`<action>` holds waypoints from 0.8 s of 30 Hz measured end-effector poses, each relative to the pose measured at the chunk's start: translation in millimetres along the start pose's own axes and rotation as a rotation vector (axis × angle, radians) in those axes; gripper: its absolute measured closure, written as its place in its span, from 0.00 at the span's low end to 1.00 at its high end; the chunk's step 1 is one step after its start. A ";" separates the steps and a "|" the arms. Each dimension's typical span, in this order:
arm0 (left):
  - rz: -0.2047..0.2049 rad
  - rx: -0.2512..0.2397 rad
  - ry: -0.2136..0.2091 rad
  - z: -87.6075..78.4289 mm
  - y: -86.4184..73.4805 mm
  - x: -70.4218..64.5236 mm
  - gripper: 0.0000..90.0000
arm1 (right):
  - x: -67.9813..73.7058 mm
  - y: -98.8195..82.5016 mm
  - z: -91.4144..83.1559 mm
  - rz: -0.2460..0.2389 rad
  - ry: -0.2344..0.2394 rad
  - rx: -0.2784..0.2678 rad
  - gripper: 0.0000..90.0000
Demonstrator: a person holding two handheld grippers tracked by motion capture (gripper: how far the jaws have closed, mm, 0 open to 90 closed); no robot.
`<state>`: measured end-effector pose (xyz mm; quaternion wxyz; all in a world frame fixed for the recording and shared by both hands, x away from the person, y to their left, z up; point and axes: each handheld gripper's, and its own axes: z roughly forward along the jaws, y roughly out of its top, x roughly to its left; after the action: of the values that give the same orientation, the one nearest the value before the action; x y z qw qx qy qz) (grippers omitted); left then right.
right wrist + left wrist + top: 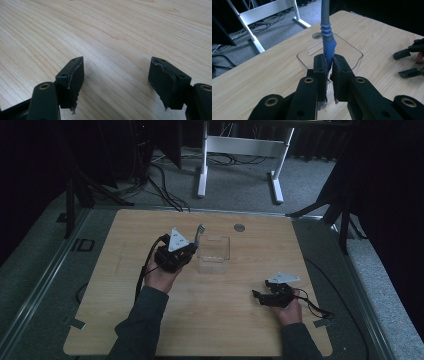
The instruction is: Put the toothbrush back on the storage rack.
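Blue and grey plastic makes up the toothbrush (328,42), a slim, light, stiff stick that the left tool (328,75) has clamped between its pads by the blue grip section. It stands nearly upright, its head (200,228) raised above the near-left corner of the clear container (214,254), and its lower end reaches down below the pads on the near side of that container's wall. The rubbery blue part looks like the right place to hold: it should give friction where the smooth grey neck would likely slip and twist. Such a long thin thing can pivot in a narrow pinch, so I judge a firm, centred clamp matters more than force.

That container looks thin-walled, light and easy to nudge or tip, since nothing steadies it. It sits on the wooden tabletop (150,330), toward the far side. Well to its near right, the right tool (261,296) rests low on the wood with its jaws spread apart and nothing between them.
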<state>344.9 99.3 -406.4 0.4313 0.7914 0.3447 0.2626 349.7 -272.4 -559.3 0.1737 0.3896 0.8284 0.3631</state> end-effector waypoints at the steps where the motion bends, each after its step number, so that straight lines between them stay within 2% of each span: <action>1: -0.003 -0.003 -0.002 0.4 0.4 0.1 0.91 | 0.0 0.0 0.0 0.000 0.000 0.000 0.32; 24: -0.021 -0.025 -0.016 1.8 6.6 2.1 0.91 | 0.0 0.0 0.0 0.000 0.000 0.000 0.32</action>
<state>349.6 97.4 -401.4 0.4464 0.7845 0.3461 0.2560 349.8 -272.4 -559.3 0.1737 0.3894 0.8285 0.3631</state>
